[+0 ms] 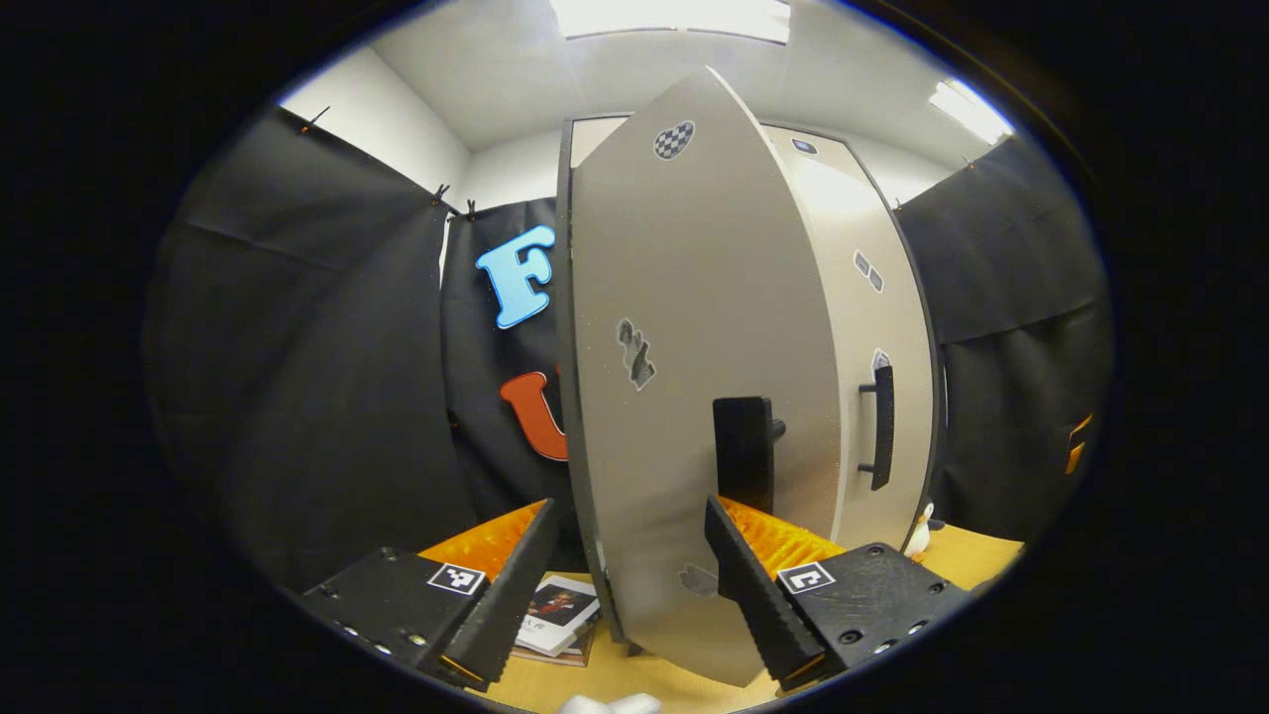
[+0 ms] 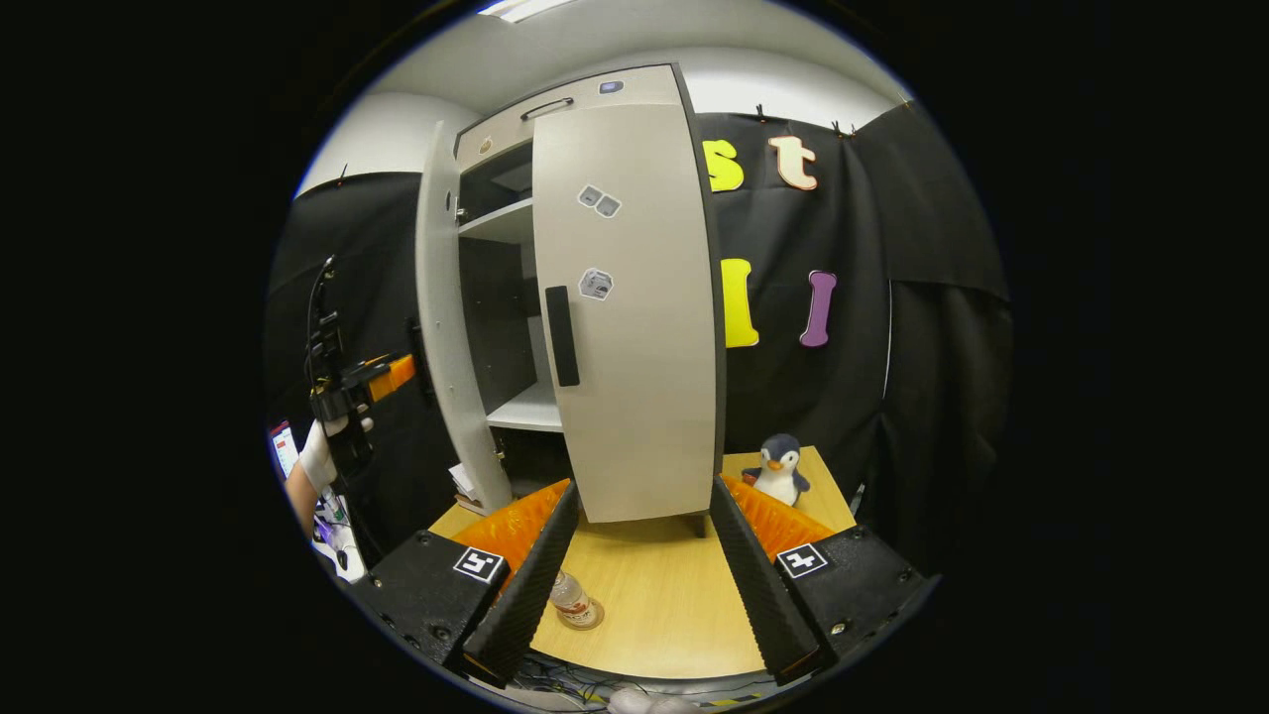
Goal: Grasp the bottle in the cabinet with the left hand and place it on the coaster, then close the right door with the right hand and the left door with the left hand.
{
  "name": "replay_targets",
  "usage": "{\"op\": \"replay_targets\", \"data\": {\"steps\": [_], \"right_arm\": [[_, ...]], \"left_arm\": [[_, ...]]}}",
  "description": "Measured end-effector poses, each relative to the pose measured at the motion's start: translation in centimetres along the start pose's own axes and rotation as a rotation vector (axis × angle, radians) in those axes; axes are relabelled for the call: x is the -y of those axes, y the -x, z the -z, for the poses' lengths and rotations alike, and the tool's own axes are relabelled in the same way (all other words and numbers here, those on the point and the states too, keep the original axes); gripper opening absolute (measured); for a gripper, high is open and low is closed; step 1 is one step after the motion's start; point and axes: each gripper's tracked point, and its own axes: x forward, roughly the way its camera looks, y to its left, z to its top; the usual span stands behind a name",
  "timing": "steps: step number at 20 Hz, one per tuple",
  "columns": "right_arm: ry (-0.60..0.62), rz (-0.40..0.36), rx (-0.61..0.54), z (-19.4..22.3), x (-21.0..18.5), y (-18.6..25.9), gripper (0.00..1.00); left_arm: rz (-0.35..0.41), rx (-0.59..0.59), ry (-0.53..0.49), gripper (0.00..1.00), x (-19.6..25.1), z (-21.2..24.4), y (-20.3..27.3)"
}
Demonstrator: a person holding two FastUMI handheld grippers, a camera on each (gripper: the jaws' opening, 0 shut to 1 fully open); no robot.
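With both grippers' fingers spread and empty, left door [image 1: 694, 397]: rigid, light hinged panel straddled by the left gripper [image 1: 620, 585]; likely best pushed beside its handle [image 1: 744, 451].

Black cloth walls [image 2: 922, 327]; white ceiling [image 1: 516, 69] with lit panels [image 1: 674, 18]; light wooden table [image 2: 654, 585].

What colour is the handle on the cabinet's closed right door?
Black: a vertical bar handle on the light grey right door, clearest in the right gripper view.
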Motion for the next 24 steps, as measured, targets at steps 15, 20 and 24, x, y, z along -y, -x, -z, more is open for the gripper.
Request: {"op": "replay_targets", "data": {"steps": [15,20,24], "right_arm": [[0.059,0.042,0.082,-2.2,-2.2,0.8,0.82],[0.079,0.034,0.121,-3.2,-4.5,0.6,0.82],[0.077,0.022,0.149,-3.7,-6.2,0.5,0.82]], "left_arm": [[0.037,-0.042,0.053,0.96,2.7,-1.2,2.8],[0.079,-0.004,0.068,0.96,4.3,-3.2,6.6],[0.064,-0.037,0.097,0.96,4.1,-2.0,9.9]]}}
